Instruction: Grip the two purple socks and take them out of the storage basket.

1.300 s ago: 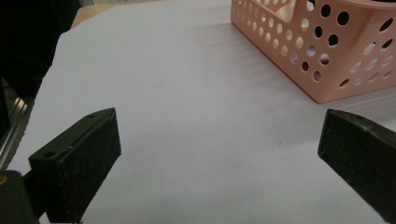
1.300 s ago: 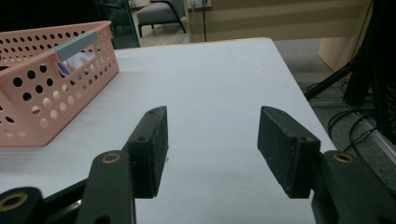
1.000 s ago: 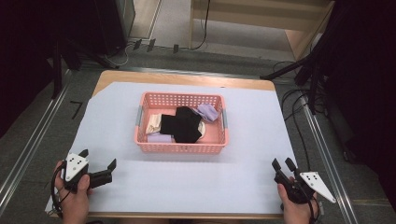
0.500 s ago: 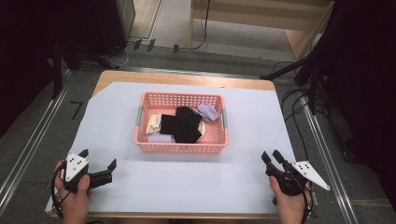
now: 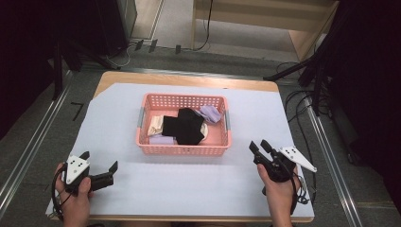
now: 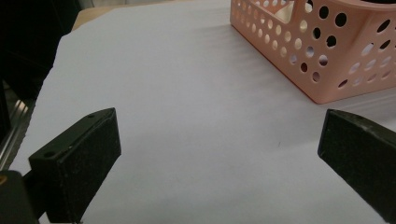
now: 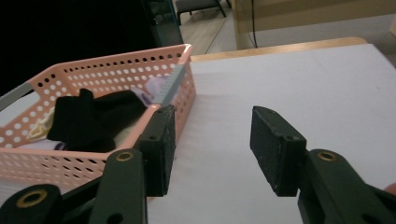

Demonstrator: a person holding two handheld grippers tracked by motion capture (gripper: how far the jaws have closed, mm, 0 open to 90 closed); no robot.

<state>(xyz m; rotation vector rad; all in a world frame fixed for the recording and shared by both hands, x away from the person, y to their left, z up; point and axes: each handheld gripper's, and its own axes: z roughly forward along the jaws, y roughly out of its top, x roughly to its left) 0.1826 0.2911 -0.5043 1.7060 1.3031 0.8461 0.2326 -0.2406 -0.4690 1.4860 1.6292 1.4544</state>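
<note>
we are eyeing soft, light socks (image 5: 183,126) in basket (image 5: 182,150); pinching a loose fold looks best. both grippers, left (image 5: 100,164) and right (image 5: 259,147), are gaping empty, right's jaws having just been narrowing.

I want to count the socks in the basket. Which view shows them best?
The high view: it looks straight down on the socks in the basket. The right gripper view shows them edge-on, half hidden; the left gripper view shows only basket wall.

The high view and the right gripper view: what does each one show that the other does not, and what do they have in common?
High view: both hands, the left gripper open over the white sheet, and the floor with cables round the table.
Right gripper view: the right gripper from close, its jaws apart with nothing between them, and the holes in the basket wall.
Both: the pink basket holding black socks and pale ones.
</note>
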